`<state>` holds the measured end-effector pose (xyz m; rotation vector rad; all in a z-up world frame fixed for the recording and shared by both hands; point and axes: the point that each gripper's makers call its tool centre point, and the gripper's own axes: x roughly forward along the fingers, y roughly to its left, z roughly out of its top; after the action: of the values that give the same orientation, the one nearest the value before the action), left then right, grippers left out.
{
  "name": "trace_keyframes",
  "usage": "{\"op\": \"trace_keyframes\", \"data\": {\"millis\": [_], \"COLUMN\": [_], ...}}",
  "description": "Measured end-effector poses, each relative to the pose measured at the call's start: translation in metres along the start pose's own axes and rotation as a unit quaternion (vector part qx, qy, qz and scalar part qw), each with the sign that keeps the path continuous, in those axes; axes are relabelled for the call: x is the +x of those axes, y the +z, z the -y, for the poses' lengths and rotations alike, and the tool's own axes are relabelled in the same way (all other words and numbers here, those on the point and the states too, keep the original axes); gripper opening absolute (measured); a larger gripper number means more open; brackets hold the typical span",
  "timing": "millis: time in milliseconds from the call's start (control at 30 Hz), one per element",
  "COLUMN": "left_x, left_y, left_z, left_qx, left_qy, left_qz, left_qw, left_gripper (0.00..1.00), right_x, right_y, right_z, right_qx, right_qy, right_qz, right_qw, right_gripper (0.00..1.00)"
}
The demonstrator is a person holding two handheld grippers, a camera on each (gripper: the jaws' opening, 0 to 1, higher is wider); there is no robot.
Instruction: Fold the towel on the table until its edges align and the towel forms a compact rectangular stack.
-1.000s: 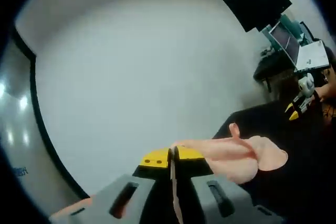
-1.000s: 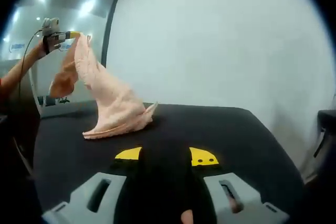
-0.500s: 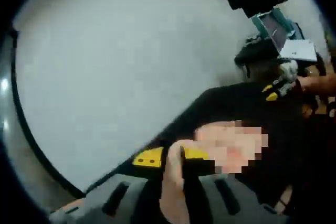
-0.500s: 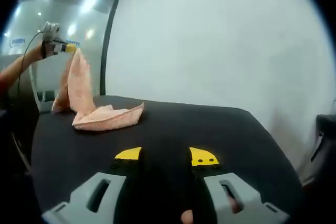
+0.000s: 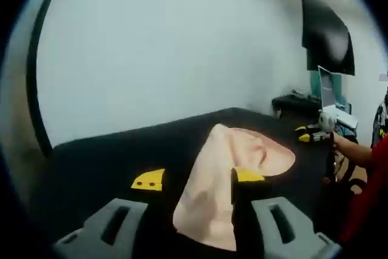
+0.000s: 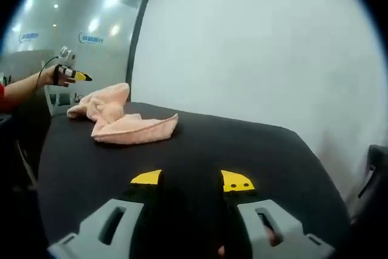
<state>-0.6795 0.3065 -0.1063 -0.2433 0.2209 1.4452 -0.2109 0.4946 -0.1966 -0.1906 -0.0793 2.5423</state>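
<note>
L gripper: jaws spread wide, released, not pinching anything. In the left gripper view its two yellow-tipped jaws come up from 6 o'clock. The peach-pink terry towel sits in the gap between them, running from view centre down toward 6. The towel's edge overlaps the jaw on the 4 o'clock side; can't tell if it actually touches.

The towel lies loose and rumpled on the black table, not a neat rectangle, edges not lined up.

R gripper shows in the same view at 3 o'clock, small, yellow tips, held out over the table edge by a person's arm in a red sleeve. It is well apart from the towel.

White wall behind the table. Black flat screen is at 2 o'clock.

Right gripper view: R gripper has jaws apart, released, nothing between them but bare black table. The towel is a crumpled heap at approx 10 o'clock, far side of the table, well apart from these jaws. One flatter flap points toward centre, and a bunched part lies toward 9.

L gripper is at 9–10 o'clock, held in a person's hand just above and beside the bunched end. It looks clear of the cloth, and its jaw gap is too small to read from this side.

Glass partition with light reflections is at 10–11 o'clock. White wall is across 12–3.
</note>
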Motion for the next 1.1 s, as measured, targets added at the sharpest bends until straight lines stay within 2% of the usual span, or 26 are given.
{"op": "trace_keyframes", "data": {"millis": [100,133,200,233,267,300,333,400,433,467,500,533,567,600,633,700,767,800,867,933,967,1000,1100], "left_x": [0.015,0.021,0.039,0.047,0.049,0.054,0.059,0.063,0.062,0.061,0.057,0.052,0.047,0.043,0.04,0.029,0.022,0.019,0.014,0.004,-0.002,-0.008,-0.027], "left_y": [-0.047,-0.059,-0.072,-0.079,-0.086,-0.088,-0.09,-0.091,-0.089,-0.086,-0.085,-0.081,-0.076,-0.069,-0.055,-0.031,-0.017,-0.014,-0.006,0.005,0.01,0.016,0.03], "left_z": [-0.025,-0.028,-0.034,-0.031,-0.02,-0.011,-0.005,0.005,0.01,0.009,0.01,0.014,0.012,0.01,0.011,0.014,0.014,0.015,0.014,0.006,0.003,0.001,-0.003], "left_qx": [-0.06,-0.079,-0.108,-0.099,-0.056,-0.014,0.009,0.013,0.018,0.035,0.079,0.119,0.125,0.119,0.117,0.099,0.089,0.086,0.092,0.103,0.108,0.113,0.133], "left_qy": [0.033,0.045,0.046,0.042,0.032,0.029,0.03,0.036,0.036,0.044,0.038,0.048,0.061,0.06,0.062,0.066,0.07,0.071,0.081,0.106,0.114,0.12,0.139], "left_qz": [-0.046,-0.051,-0.054,-0.065,-0.074,-0.072,-0.077,-0.082,-0.081,-0.077,-0.083,-0.078,-0.08,-0.071,-0.042,-0.004,0.014,0.016,0.027,0.048,0.059,0.067,0.083], "left_qw": [0.9966,0.9946,0.9916,0.9921,0.9951,0.9969,0.9965,0.9959,0.9959,0.9955,0.9927,0.9887,0.9871,0.9885,0.9903,0.9929,0.9935,0.9936,0.992,0.9879,0.9859,0.984,0.9778], "left_gripper": [0.38,0.38,0.39,0.38,0.38,0.38,0.38,0.34,0.26,0.22,0.18,0.1,0.09,0.09,0.09,0.09,0.07,0.06,0.05,0.05,0.05,0.05,0.05], "right_x": [0.001,0.001,0.004,0.004,0.004,0.002,0.001,0.001,0.0,-0.003,-0.004,-0.005,-0.005,-0.005,-0.003,0.005,0.014,0.018,0.029,0.038,0.043,0.052,0.075], "right_y": [-0.002,-0.003,-0.005,-0.005,-0.006,-0.006,-0.006,-0.006,-0.006,-0.005,-0.005,-0.004,-0.002,0.001,0.007,0.025,0.033,0.037,0.038,0.042,0.042,0.041,0.028], "right_z": [0.003,0.004,0.0,-0.001,-0.001,-0.002,-0.003,-0.003,-0.006,-0.009,-0.011,-0.013,-0.013,-0.014,-0.018,-0.045,-0.086,-0.109,-0.146,-0.173,-0.183,-0.19,-0.194], "right_qx": [-0.007,-0.011,-0.018,-0.02,-0.022,-0.023,-0.023,-0.024,-0.025,-0.026,-0.028,-0.028,-0.03,-0.034,-0.037,-0.091,-0.142,-0.182,-0.276,-0.335,-0.353,-0.381,-0.451], "right_qy": [-0.008,-0.009,-0.009,-0.008,-0.008,-0.009,-0.009,-0.012,-0.012,-0.011,-0.011,-0.011,-0.013,-0.015,-0.01,0.035,0.09,0.115,0.155,0.179,0.193,0.199,0.208], "right_qz": [-0.004,-0.007,-0.014,-0.016,-0.017,-0.018,-0.019,-0.021,-0.021,-0.022,-0.023,-0.023,-0.021,-0.019,-0.015,0.005,0.014,0.02,0.021,0.029,0.026,0.019,-0.009], "right_qw": [0.9999,0.9999,0.9997,0.9996,0.9996,0.9995,0.9995,0.9994,0.9994,0.9994,0.9993,0.9993,0.9993,0.9991,0.9991,0.9952,0.9856,0.9764,0.9483,0.9246,0.9153,0.9029,0.8679], "right_gripper": [0.32,0.32,0.32,0.32,0.32,0.32,0.32,0.32,0.32,0.32,0.32,0.32,0.32,0.32,0.32,0.32,0.29,0.27,0.26,0.25,0.23,0.21,0.18]}}
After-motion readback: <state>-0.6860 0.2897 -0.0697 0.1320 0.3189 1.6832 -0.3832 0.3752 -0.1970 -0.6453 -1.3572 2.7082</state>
